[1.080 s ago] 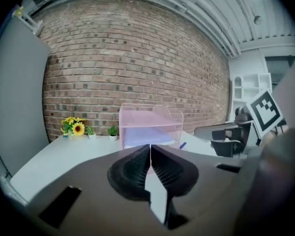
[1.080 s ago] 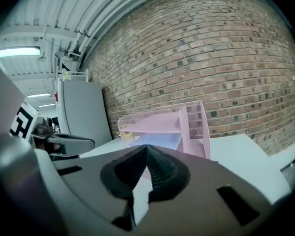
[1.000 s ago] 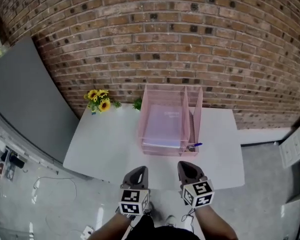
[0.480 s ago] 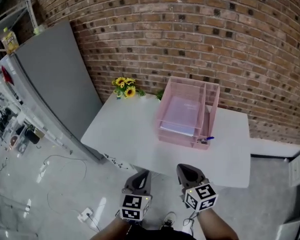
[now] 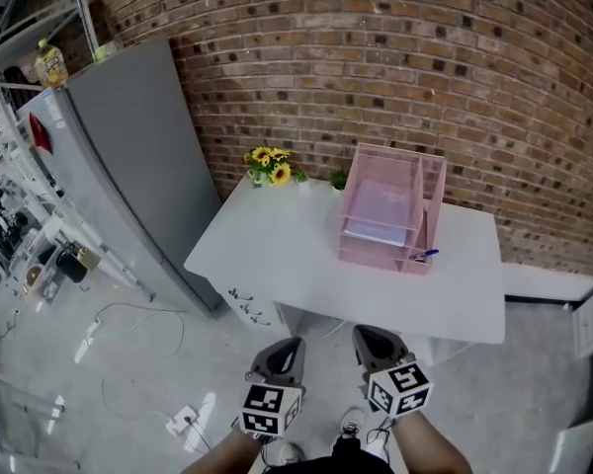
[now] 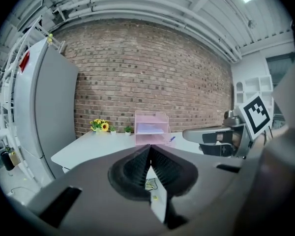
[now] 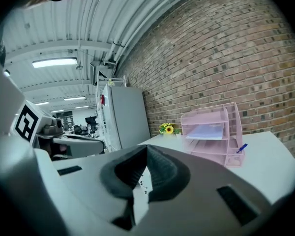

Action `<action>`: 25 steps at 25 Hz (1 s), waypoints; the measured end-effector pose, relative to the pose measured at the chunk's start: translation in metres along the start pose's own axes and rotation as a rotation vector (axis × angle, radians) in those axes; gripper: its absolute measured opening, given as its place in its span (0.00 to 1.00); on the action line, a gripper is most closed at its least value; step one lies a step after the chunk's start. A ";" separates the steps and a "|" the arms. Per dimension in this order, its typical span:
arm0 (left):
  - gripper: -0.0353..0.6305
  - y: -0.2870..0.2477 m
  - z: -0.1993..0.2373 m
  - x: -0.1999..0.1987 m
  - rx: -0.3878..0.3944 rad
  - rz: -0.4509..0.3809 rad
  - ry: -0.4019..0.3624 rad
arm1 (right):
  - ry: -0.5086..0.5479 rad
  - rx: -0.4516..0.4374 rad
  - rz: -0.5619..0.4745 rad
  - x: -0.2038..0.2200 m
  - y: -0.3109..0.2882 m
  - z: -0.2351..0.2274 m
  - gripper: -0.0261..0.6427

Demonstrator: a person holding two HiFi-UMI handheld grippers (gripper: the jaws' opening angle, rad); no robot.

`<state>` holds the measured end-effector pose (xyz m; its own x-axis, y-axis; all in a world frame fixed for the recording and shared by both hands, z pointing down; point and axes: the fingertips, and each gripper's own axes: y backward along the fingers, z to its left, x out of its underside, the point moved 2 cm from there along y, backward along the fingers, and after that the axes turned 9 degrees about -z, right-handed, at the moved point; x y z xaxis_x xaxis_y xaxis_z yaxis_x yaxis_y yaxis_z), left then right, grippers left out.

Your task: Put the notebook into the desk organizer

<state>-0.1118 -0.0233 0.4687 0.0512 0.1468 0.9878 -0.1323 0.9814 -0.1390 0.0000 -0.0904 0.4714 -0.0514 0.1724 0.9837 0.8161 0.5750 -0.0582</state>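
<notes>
Hovering over the floor (image 5: 109, 363) short of the table (image 5: 277, 255), both grippers sit side by side at the bottom of the head view, well apart from anything on the tabletop. Left gripper (image 5: 282, 352): jaws pressed together, nothing between them. Right gripper (image 5: 374, 342): same, jaws closed tip to tip and empty. Each gripper view shows the ribbed pads meeting in a line, with the other gripper's marker cube off to the side.

Notebook (image 5: 379, 215) (pale lavender-white cover) lies flat on a shelf inside the pink mesh desk organizer (image 5: 430, 181), below its top rim. The organizer stands at the far right part of the white table, near the brick wall (image 5: 376, 57). A blue pen (image 5: 425, 256) pokes out at the organizer's near right corner, from a narrow side compartment.

Sunflowers (image 5: 269, 164) stand at the table's far edge, left of the organizer, with a small green plant (image 5: 338, 179) between them and the organizer. A tall grey fridge (image 5: 128, 146) stands left of the table against the wall, with a yellow bottle (image 5: 49, 64) on top. Cables and a power strip lie on the floor, with cluttered shelving at the far left.
</notes>
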 end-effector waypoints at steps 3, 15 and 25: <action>0.06 0.029 -0.002 0.004 0.057 -0.003 -0.010 | 0.016 0.047 -0.004 0.006 0.021 0.030 0.04; 0.06 0.091 -0.047 0.032 0.261 0.002 0.012 | 0.057 0.258 0.012 0.027 0.120 0.082 0.04; 0.06 0.100 -0.066 0.023 0.281 -0.022 0.028 | 0.057 0.281 0.000 0.017 0.145 0.086 0.04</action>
<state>-0.0588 0.0862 0.4730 0.0835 0.1327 0.9876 -0.3995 0.9124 -0.0889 0.0675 0.0646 0.4655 -0.0128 0.1320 0.9912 0.6238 0.7758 -0.0952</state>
